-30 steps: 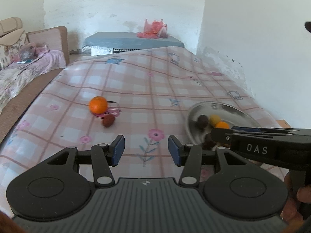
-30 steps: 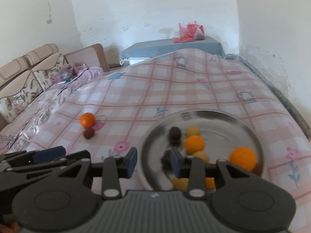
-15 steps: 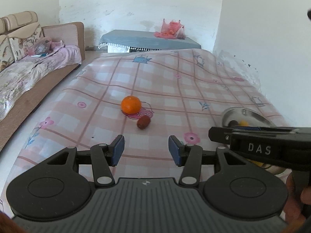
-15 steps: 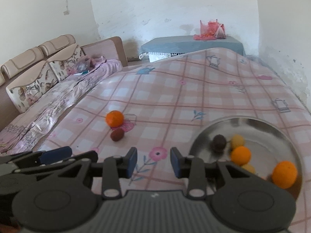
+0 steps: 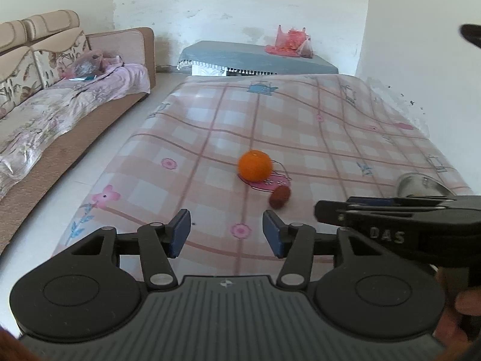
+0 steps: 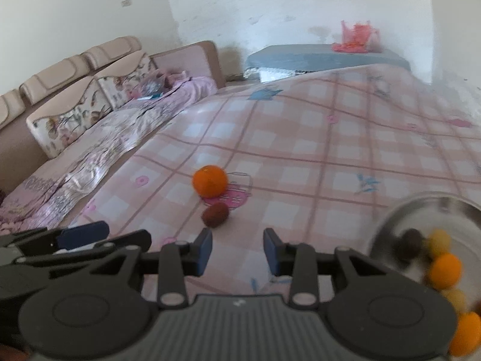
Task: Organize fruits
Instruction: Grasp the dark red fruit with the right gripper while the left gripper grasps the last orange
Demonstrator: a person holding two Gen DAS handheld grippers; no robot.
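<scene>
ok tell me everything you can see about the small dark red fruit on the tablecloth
The small dark red fruit is oval, dull brownish red with a slightly rough-looking skin. It lies loose on the pink checked tablecloth, at the edge of a pink printed motif, just nearer the cameras than the orange. Neither gripper touches it.

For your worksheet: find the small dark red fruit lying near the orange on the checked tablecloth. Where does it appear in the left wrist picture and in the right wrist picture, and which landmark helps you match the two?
Left wrist view: the dark red fruit lies right of centre, just below and right of the orange.
Right wrist view: the dark red fruit lies left of centre, directly below the orange.
Shared landmark: the pink teapot print beside both fruits.
</scene>
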